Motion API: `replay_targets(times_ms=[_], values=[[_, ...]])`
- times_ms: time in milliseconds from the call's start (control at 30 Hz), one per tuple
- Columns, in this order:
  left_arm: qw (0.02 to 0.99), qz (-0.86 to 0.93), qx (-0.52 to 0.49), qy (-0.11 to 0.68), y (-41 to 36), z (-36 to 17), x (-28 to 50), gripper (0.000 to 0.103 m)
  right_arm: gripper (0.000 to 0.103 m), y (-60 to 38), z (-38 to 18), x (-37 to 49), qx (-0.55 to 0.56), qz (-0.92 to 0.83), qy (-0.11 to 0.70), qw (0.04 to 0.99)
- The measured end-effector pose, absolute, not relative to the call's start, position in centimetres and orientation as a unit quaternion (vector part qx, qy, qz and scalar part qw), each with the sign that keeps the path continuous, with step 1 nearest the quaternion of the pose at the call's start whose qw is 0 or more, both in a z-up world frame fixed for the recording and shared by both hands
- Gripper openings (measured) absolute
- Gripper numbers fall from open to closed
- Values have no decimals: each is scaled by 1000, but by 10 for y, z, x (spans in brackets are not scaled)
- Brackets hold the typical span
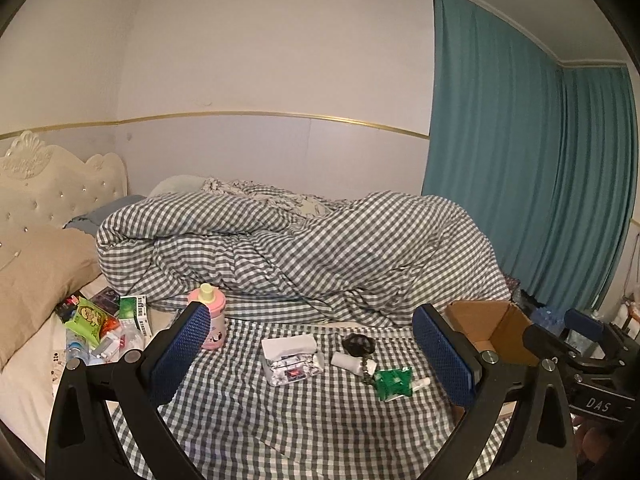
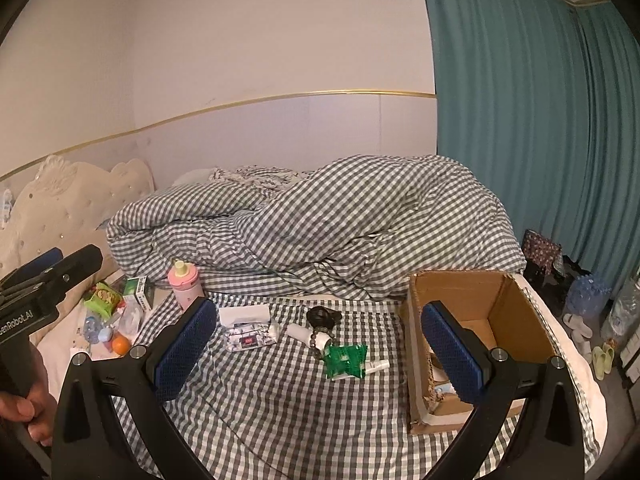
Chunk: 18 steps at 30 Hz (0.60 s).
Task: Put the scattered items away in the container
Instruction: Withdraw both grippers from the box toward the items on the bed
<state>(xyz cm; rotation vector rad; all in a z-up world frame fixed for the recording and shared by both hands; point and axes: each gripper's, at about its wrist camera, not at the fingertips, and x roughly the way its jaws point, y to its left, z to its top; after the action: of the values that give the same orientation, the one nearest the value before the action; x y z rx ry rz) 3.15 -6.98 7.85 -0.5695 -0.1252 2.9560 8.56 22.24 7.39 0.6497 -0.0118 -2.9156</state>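
Jaws of both the left gripper (image 1: 312, 360) and right gripper (image 2: 316, 344) gape wide, empty; "DAS" marks the right gripper at four o'clock in the left view, beyond the cardboard box (image 2: 516, 320).

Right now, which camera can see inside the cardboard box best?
The right wrist view. There the cardboard box is close, and you look down past its walls to the floor inside, though the right claw covers part of it. The left wrist view catches only the box's top corner, behind a claw finger.

Rumpled checked duvet (image 1: 296, 248) (teal curtain (image 1: 520, 168) behind)
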Motion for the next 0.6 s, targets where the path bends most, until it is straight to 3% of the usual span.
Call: replay_targets(times_ms=[600], values=[[47,967,-245,-45,-88,25,-32,103,103,195,25,29,260,-961,11,96]])
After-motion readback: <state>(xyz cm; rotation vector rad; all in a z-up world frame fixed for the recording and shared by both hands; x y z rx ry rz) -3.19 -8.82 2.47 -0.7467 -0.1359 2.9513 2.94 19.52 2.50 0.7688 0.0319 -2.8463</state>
